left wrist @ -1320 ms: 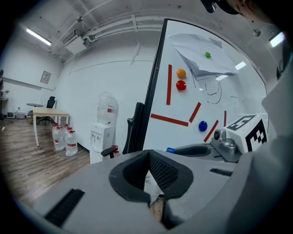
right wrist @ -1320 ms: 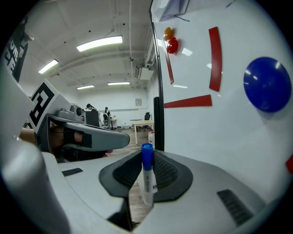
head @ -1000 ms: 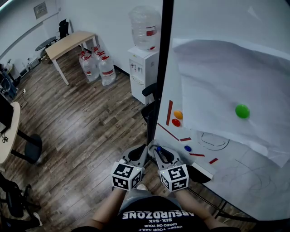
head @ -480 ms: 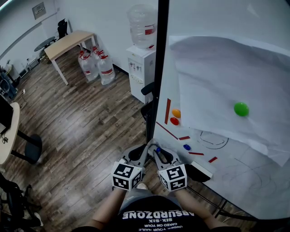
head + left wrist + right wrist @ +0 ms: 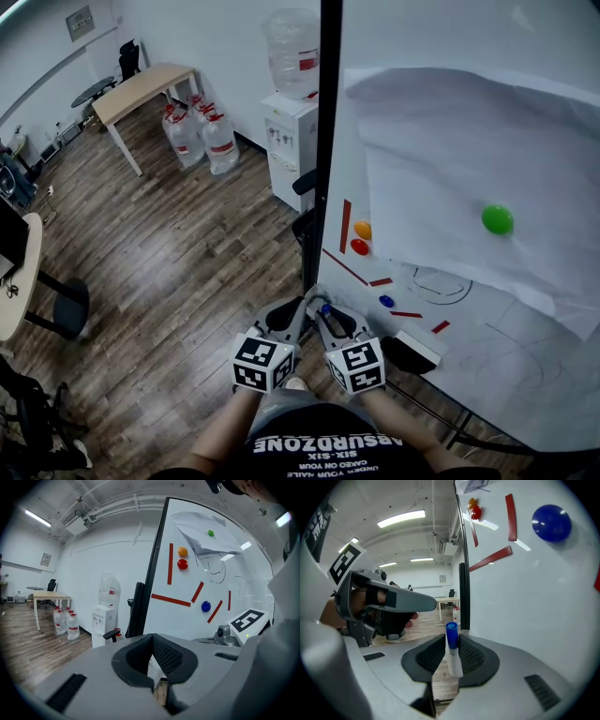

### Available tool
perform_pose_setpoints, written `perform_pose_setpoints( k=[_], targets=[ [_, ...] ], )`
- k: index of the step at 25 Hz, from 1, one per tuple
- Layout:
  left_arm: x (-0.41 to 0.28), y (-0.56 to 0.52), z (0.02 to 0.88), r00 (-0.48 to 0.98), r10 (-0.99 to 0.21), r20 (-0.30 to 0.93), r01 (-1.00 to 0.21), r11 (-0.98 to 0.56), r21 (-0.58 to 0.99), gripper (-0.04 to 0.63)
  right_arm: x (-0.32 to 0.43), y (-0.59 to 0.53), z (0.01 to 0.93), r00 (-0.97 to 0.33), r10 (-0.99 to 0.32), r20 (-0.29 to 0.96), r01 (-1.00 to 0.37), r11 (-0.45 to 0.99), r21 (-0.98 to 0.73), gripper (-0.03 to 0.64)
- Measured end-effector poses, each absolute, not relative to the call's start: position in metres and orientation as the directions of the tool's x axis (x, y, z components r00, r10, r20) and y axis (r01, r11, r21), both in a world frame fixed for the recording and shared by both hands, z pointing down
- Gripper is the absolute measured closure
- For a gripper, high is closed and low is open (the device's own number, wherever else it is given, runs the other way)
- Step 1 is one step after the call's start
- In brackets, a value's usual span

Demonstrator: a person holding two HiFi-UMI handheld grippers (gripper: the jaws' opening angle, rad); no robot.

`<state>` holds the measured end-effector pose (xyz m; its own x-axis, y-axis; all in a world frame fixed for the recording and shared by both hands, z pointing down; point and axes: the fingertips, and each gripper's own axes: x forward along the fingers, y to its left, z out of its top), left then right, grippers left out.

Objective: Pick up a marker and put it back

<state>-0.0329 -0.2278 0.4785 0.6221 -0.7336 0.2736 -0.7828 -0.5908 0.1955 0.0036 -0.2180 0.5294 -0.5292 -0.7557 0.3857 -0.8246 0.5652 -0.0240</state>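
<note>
Whiteboard (image 5: 422, 37) on a dark stand fills the right side of the head view. A big sheet of paper (image 5: 469, 150) hangs on it, with a green magnet (image 5: 498, 219) on the paper. Down by the bottom left corner of the board, the person holds both grippers side by side, close to each other. The left gripper (image 5: 152, 641) has its jaws closed together with nothing in them. The right gripper (image 5: 452, 644) has its jaws narrow and pressed on the marker (image 5: 453, 660). The marker stands up between the pads with its blue cap (image 5: 451, 632) on top, just beside the left edge of the board. It looks light, hard and smooth, like a thin plastic tube, so I think it can slip or tip if the grip goes loose. The pads hold it on the white body under the cap. That seems a good place, since a pinch on the cap alone might pull the cap off. It should not break easily. To go back, it likely needs a slow, gentle set down on the ledge (image 5: 427, 351) at the bottom edge of the board.
</note>
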Motion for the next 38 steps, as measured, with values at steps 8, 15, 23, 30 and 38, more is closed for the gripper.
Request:
perform_pose_setpoints(
  k=[8,15,23,30,38],
  targets=[
    [-0.034,-0.223,0.481,0.613,-0.739,0.281,-0.79,-0.581,0.195,0.588,0.003,-0.213,0.532,-0.537,-0.743,0.4,-0.817,0.576,-0.027,0.538],
    [-0.032,-0.214,0.481,0.607,-0.743,0.282,-0.794,-0.576,0.192,0.588,0.006,-0.206,0.533,-0.54,-0.738,0.404,-0.814,0.58,-0.028,0.531],
    [-0.029,-0.199,0.477,0.602,-0.748,0.281,-0.798,-0.573,0.187,0.588,0.011,-0.192,0.527,-0.542,-0.745,0.39,-0.816,0.576,-0.033,0.532],
    [-0.023,-0.183,0.471,0.597,-0.756,0.268,-0.802,-0.567,0.185,0.588,0.021,-0.178,0.504,-0.537,-0.783,0.314,-0.829,0.558,-0.029,0.568],
    [-0.019,-0.161,0.464,0.587,-0.769,0.253,-0.809,-0.556,0.188,0.588,0.023,-0.157,0.473,-0.563,-0.795,0.225,-0.821,0.568,-0.047,0.618]
  ],
)
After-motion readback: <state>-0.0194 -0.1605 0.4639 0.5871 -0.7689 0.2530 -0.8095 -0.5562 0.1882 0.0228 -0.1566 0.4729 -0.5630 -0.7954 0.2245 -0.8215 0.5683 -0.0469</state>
